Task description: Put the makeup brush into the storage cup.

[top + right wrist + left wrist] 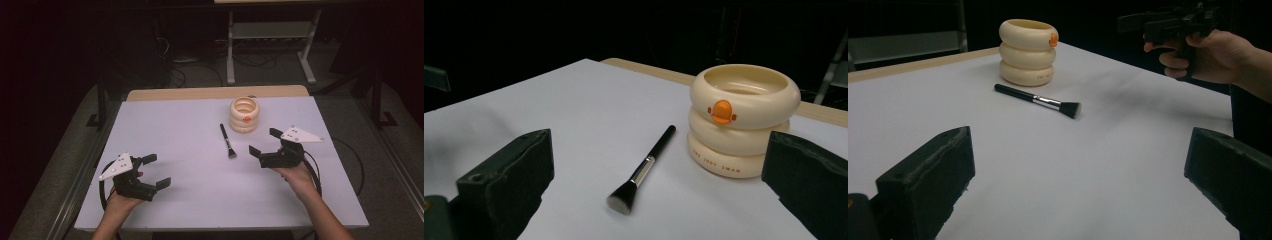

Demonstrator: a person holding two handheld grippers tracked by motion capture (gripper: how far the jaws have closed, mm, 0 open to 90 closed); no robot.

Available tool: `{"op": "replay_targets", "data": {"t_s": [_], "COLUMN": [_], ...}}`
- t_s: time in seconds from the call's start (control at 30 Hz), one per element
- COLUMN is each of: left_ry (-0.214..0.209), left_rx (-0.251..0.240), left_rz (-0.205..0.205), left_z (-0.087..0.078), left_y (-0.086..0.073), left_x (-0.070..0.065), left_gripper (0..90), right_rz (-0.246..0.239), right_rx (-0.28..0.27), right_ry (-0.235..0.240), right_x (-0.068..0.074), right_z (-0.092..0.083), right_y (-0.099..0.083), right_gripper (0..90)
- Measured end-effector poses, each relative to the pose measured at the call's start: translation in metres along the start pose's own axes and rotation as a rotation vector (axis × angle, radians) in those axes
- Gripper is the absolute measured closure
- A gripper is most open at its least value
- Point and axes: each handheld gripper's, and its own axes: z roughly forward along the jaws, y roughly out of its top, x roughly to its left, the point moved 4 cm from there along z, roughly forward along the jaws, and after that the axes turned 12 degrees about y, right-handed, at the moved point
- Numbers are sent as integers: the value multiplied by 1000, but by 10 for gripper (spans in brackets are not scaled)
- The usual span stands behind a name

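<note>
A cream ringed cup (244, 114) (1027, 51) (743, 119) with an orange duck bill on it stands upright near the table's far edge. A black makeup brush (227, 140) (1040, 101) (644, 167) lies flat just in front of it, bristles toward me. My right gripper (261, 141) (659, 185) hovers open a short way right of the brush, jaws wide apart and empty. My left gripper (156, 171) (1078, 185) is open and empty near the front left of the table, far from the brush.
The white table top (190, 150) has a wooden strip (215, 92) along its far edge. A metal stand (270, 45) and cables sit on the dark floor behind. Cables trail from both grippers off the table sides.
</note>
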Motion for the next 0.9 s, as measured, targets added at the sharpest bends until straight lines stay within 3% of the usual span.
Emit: {"op": "replay_targets", "data": {"t_s": [0.9], "left_ry": [0], "left_rx": [-13], "left_rz": [-8], "left_z": [-1], "left_y": [1], "left_x": [-2], "left_gripper": [0], "right_rz": [1], "right_rx": [8], "right_ry": [30], "right_x": [-1], "right_z": [22], "right_y": [7], "right_gripper": [0]}}
